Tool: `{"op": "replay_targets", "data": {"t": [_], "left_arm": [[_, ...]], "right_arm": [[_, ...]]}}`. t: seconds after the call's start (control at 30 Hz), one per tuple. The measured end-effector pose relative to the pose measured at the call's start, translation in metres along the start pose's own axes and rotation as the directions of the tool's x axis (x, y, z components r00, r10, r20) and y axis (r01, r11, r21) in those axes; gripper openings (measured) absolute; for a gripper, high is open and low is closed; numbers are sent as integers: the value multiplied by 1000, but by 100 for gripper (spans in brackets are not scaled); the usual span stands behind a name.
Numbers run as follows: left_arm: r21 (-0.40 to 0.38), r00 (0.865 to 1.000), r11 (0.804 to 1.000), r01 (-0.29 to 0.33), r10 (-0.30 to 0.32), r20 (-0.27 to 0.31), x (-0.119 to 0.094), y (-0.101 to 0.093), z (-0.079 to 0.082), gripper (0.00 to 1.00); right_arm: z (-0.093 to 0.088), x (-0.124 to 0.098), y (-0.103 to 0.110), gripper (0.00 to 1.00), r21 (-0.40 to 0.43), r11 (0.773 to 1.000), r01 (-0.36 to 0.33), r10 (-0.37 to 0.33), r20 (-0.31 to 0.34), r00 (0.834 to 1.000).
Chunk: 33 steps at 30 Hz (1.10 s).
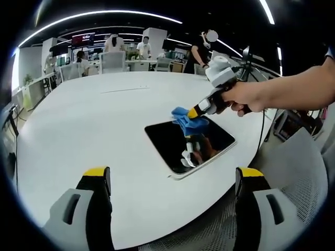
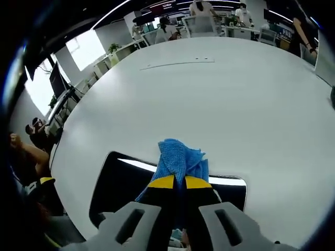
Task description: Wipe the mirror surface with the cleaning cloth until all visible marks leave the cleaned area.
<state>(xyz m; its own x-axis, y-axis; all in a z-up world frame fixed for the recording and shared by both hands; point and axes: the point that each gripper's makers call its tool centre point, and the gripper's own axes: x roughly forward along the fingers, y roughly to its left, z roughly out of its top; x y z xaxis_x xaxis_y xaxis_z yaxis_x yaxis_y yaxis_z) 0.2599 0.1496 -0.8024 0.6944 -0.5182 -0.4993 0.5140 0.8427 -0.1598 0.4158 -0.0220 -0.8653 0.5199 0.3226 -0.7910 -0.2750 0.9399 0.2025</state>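
A dark rectangular mirror (image 1: 175, 140) with a white rim lies flat on the white table (image 1: 94, 120) near its front edge. My right gripper (image 1: 198, 111), held by a hand, is shut on a blue cleaning cloth (image 1: 184, 117) that rests on the mirror's far edge. In the right gripper view the cloth (image 2: 178, 155) bunches out beyond the closed yellow tips of the right gripper (image 2: 177, 182), over the mirror (image 2: 120, 183). My left gripper (image 1: 172, 175) hangs open in front of the table's near edge, with nothing between its fingers.
The table (image 2: 235, 99) stretches wide and bare beyond the mirror. A grey mesh chair (image 1: 293, 178) stands at the right by the table's edge. Several people, chairs and desks (image 1: 120, 57) fill the office behind. A cable (image 1: 260, 130) trails from the right gripper.
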Motion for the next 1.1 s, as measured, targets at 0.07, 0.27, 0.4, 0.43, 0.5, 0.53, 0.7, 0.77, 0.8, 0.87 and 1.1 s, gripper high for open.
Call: {"op": "replay_targets", "data": {"t": [0.07,0.27,0.4,0.43,0.5,0.53,0.7,0.77,0.8,0.87,1.1], "left_arm": [[1,1000,1000,-2,2,1,0,0,0,99],[5,1000,1000,0,0,1,0,-1,0,99],[4,1000,1000,5,-5,4,0,-2,0,99],[2,1000,1000,6,-6,4,0,-2,0,99],[-7,1000,1000,14,-14,-1,0,-3,-1,99],[-6,1000,1000,15,-15,-2,0,-4,-1,99],[-9,1000,1000,13,-13,3,0,-5,0,99],[-8,1000,1000,13,-13,3,0,-4,0,99],[-10,1000,1000,13,-13,3,0,-4,0,99],[-8,1000,1000,13,-13,3,0,-4,0,99],[-4,1000,1000,8,-8,11,0,-4,1,99]], "right_arm": [[-3,-2,1,0,5,1000,9,-9,6,1000],[-16,-10,5,0,17,1000,13,-13,9,1000],[-23,-15,7,0,23,1000,13,-13,13,1000],[-25,-16,7,0,24,1000,12,-12,14,1000],[-29,-19,7,0,25,1000,10,-11,17,1000],[-31,-21,7,0,29,1000,10,-10,17,1000],[-42,-28,9,0,36,999,5,-6,27,1000],[-45,-30,10,0,36,999,3,-4,29,1000],[-46,-31,9,0,39,999,2,-3,31,1000],[-49,-32,9,0,45,999,0,-1,32,999],[-60,-40,13,0,59,998,-11,9,33,999]]}}
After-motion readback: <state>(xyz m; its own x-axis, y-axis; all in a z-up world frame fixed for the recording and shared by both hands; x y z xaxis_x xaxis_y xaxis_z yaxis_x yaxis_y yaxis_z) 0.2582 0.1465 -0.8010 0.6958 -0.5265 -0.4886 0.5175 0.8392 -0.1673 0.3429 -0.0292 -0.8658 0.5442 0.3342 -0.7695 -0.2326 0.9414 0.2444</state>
